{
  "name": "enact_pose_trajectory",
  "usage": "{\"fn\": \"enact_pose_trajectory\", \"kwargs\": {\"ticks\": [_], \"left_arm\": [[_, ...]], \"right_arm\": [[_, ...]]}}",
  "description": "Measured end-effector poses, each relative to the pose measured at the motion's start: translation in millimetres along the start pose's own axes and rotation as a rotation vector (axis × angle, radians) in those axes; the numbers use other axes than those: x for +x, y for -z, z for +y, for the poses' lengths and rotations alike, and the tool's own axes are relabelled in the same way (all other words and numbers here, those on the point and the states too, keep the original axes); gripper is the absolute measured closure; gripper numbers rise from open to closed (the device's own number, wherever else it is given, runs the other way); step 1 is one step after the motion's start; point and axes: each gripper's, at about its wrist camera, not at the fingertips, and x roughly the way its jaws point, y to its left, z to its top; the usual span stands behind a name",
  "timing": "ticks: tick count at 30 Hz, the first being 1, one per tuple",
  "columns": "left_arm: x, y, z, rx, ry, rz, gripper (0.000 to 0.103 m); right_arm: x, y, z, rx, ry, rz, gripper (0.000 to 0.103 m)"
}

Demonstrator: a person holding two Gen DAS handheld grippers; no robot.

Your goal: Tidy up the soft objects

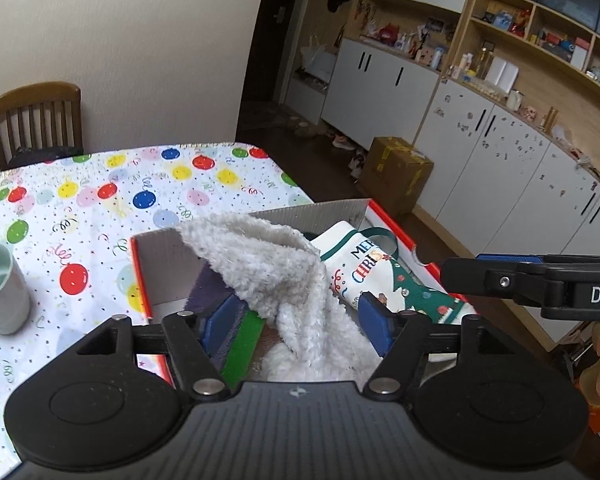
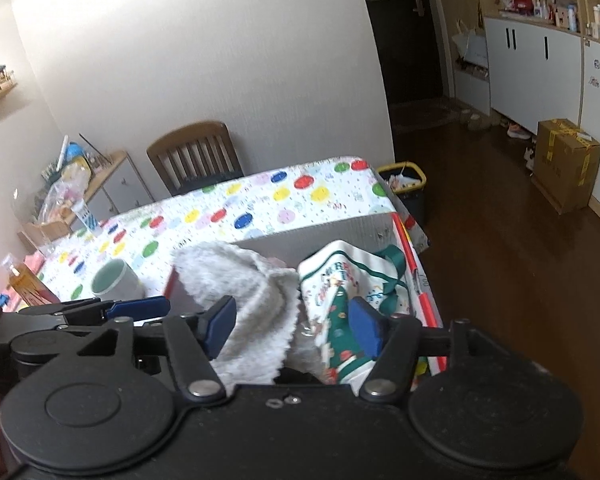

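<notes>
Left tongs (image 1: pixel 300 322): jaws stand apart, blue pads clear of the cloth. The white fleece cloth (image 1: pixel 276 276) passes between the pads but neither presses on it; nothing is gripped.

Right tongs (image 2: pixel 292 326): jaws likewise apart. The fleece cloth (image 2: pixel 244 304) lies by the left pad and the Christmas stocking (image 2: pixel 340 300) by the right pad. No pad is seen pressing on either item, so nothing is held.

Box (image 1: pixel 156 268): open cardboard box with red outer edges and grey inner walls, standing on the bench (image 1: pixel 100 200) at its near right corner. Contents: the fleece cloth, heaped and draped over the left and middle part, one fold rising above the rim; the stocking, white with green tree print and lettering, lying in the right part against the right wall, touching the fleece. Under the fleece, purple and green striped fabric (image 1: pixel 236 336) shows at the box floor.

Bench: covered by a balloon-print cloth. A pale green cup (image 1: pixel 0 288) stands upright left of the box, apart from it.

Beyond: wooden chair (image 1: pixel 36 120) at the far end of the bench, against the wall. Brown carton (image 1: pixel 396 172) on the floor by white cabinets. In the right wrist view, a bin (image 2: pixel 406 184) stands on the floor just past the far bench corner.
</notes>
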Motion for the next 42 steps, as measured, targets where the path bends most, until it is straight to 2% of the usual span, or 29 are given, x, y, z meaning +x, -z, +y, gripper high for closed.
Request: {"fn": "enact_pose_trajectory", "kwargs": {"ticks": [5, 8, 13, 15, 22, 25, 27, 42], "left_arm": [[-29.5, 1.1, 5.9, 0.039, 0.022, -0.028, 0.035], [-47.4, 3.5, 10.4, 0.059, 0.037, -0.046, 0.029], [-72.7, 8.3, 20.2, 0.078, 0.052, -0.062, 0.027], [-81.4, 10.6, 23.9, 0.087, 0.055, -0.07, 0.021], [-104.1, 18.6, 30.8, 0.114, 0.069, -0.092, 0.017], [-110.3, 20.9, 33.4, 0.117, 0.078, -0.097, 0.012], [-115.1, 22.9, 35.1, 0.121, 0.079, -0.106, 0.003], [-136.3, 39.4, 41.9, 0.136, 0.093, -0.128, 0.0]], "right_arm": [[-19.9, 7.5, 16.5, 0.004, 0.006, -0.06, 0.033], [-31.9, 12.9, 25.1, 0.015, 0.003, -0.098, 0.026], [-49.7, 25.9, 41.8, 0.014, 0.012, -0.168, 0.016], [-55.8, 31.1, 50.0, 0.007, 0.021, -0.187, 0.013], [-73.3, 50.9, 70.5, 0.02, 0.052, -0.256, 0.0], [-78.5, 59.4, 75.7, 0.028, 0.075, -0.279, 0.0], [-81.4, 64.5, 78.7, 0.037, 0.088, -0.289, 0.0], [-99.0, 94.1, 109.2, 0.035, 0.172, -0.33, 0.0]]}}
